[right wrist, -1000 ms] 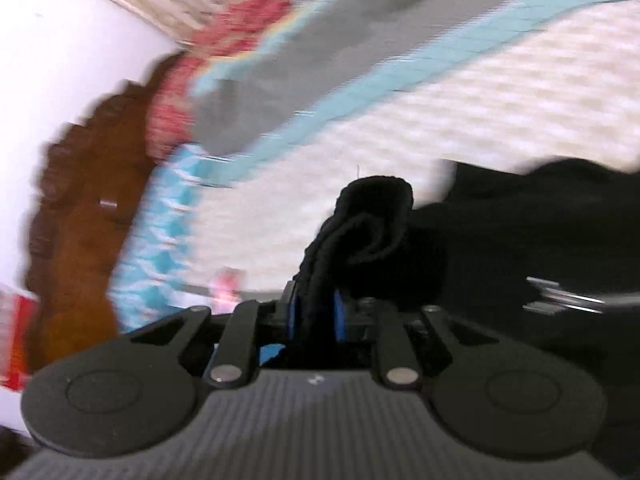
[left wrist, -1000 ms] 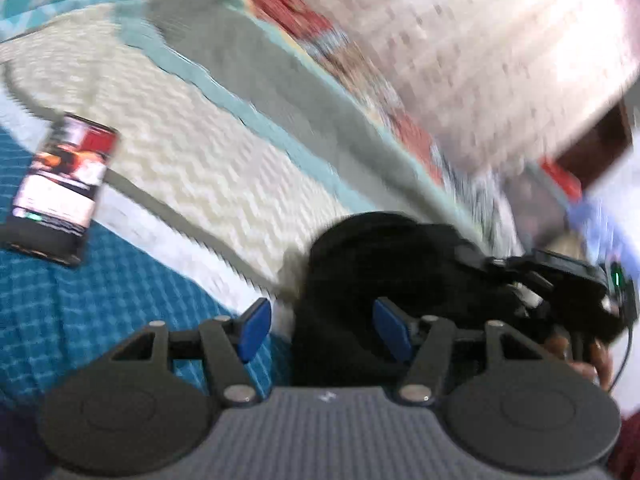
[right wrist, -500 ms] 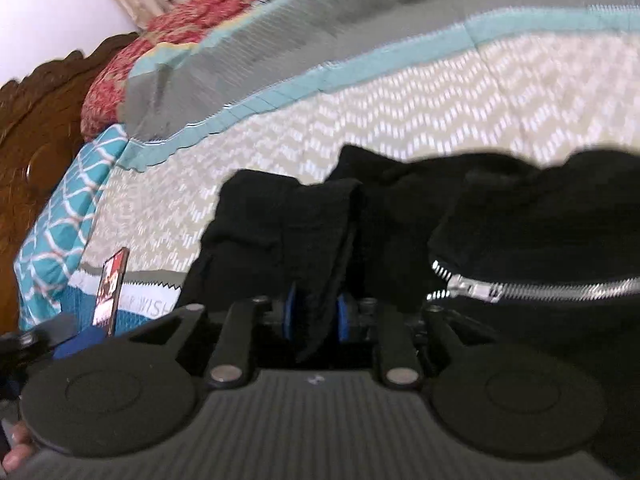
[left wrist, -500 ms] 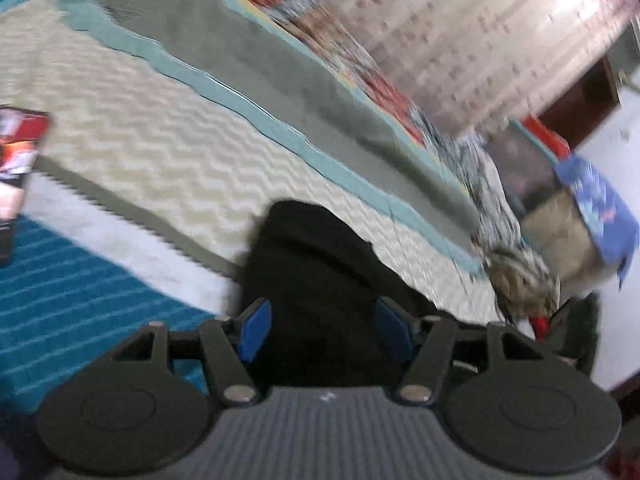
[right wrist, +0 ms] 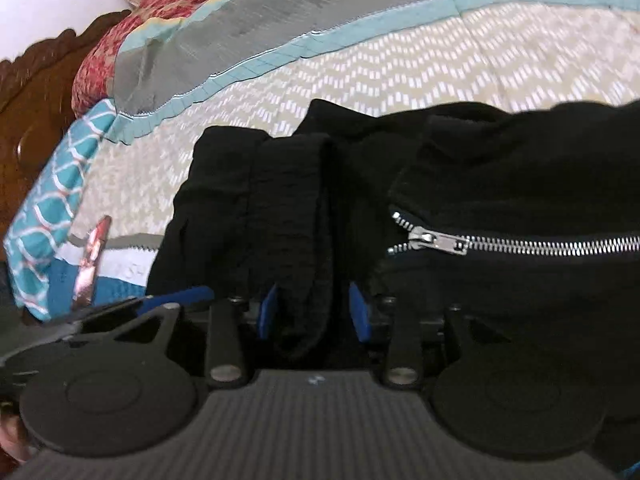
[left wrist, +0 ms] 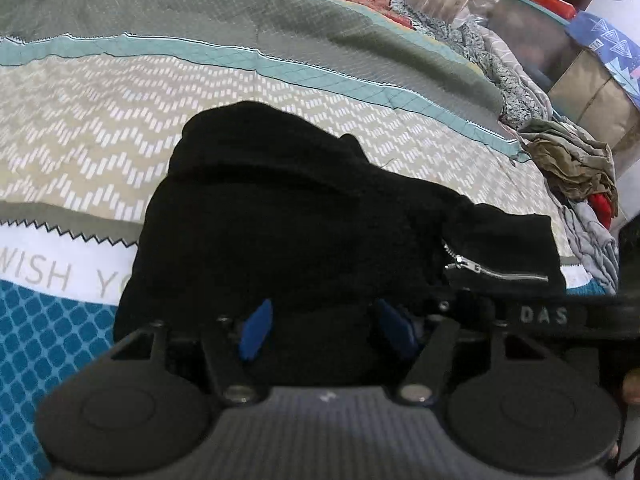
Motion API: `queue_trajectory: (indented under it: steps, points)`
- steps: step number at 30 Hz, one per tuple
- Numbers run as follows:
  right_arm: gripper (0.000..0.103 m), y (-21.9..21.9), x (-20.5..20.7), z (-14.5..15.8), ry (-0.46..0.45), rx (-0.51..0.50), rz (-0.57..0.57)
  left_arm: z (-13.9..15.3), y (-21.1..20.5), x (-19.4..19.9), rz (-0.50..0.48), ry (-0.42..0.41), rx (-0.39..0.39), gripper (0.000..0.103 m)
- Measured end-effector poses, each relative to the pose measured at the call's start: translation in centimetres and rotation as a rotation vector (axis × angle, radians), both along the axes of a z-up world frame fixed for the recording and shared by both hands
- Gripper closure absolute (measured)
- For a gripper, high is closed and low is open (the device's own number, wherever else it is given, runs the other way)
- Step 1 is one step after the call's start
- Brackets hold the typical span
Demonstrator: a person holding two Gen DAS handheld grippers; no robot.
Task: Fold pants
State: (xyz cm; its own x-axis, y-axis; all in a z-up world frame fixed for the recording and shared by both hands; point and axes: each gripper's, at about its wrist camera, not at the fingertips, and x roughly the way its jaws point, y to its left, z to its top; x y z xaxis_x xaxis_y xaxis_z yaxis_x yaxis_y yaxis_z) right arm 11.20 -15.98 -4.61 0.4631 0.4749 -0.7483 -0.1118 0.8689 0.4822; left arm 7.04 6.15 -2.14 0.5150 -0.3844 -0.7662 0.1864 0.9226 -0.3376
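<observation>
The black pants [left wrist: 280,220] lie bunched on the patterned bedspread [left wrist: 120,120], with a silver zipper [left wrist: 496,274] at their right end. My left gripper [left wrist: 326,326] hangs over their near edge, its blue pads wide apart and black cloth beneath them. In the right wrist view the pants [right wrist: 480,168] fill the middle and the zipper [right wrist: 500,242] runs to the right. My right gripper [right wrist: 312,312] has its jaws opening. A thick fold of the pants [right wrist: 296,240] stands between them; the right pad is clear of it.
A phone-like card [right wrist: 92,260] lies on the bed to the left. The dark wooden headboard [right wrist: 32,100] and a red pillow [right wrist: 140,20] are at the far left. A heap of crumpled clothes [left wrist: 572,168] sits at the bed's right edge.
The right gripper, earlier shut on the raised fold, has spread its jaws and sunk toward the bed. The left gripper has swung across over the pants, which now rest flat.
</observation>
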Motion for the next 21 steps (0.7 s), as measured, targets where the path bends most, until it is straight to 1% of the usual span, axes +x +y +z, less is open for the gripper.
queue_trajectory:
  steps: [2, 5, 7, 9, 11, 13, 15, 18, 19, 21]
  points:
    - [0.059, -0.4, -0.8, 1.0, -0.024, 0.014, -0.003, 1.5, -0.2, -0.4, 0.001, -0.019, 0.0, 0.045]
    - [0.058, -2.2, -3.2, 2.1, -0.071, 0.057, -0.016, 3.2, -0.4, -1.1, -0.005, -0.064, -0.039, 0.045]
    - [0.058, -3.7, -4.7, 2.4, -0.085, 0.085, -0.04, 4.0, -1.2, -1.3, -0.017, -0.098, -0.02, 0.045]
    - [0.058, -5.3, -6.0, 2.2, -0.079, 0.102, -0.08, 4.5, -2.5, -1.3, -0.041, -0.13, 0.023, 0.045]
    - [0.058, -6.5, -7.1, 1.8, -0.084, 0.098, -0.117, 4.4, -3.7, -1.0, -0.058, -0.131, 0.053, 0.045]
    - [0.057, -6.9, -7.9, 2.1, -0.116, 0.048, -0.136, 3.8, -4.4, -0.4, -0.066, -0.102, 0.057, 0.046]
    - [0.056, -6.7, -8.3, 2.3, -0.158, -0.035, -0.122, 2.8, -5.0, 0.1, -0.066, -0.069, 0.063, 0.046]
    - [0.057, -5.0, -8.5, 2.5, -0.253, -0.182, -0.035, 1.3, -5.7, 0.8, -0.084, -0.03, 0.088, 0.045]
    - [0.054, -4.2, -8.5, 2.4, -0.288, -0.247, 0.01, 1.0, -5.8, 0.8, -0.09, -0.023, 0.095, 0.045]
    - [0.052, -2.4, -8.6, 1.6, -0.319, -0.364, 0.101, 0.7, -6.1, 0.6, -0.106, -0.024, 0.118, 0.045]
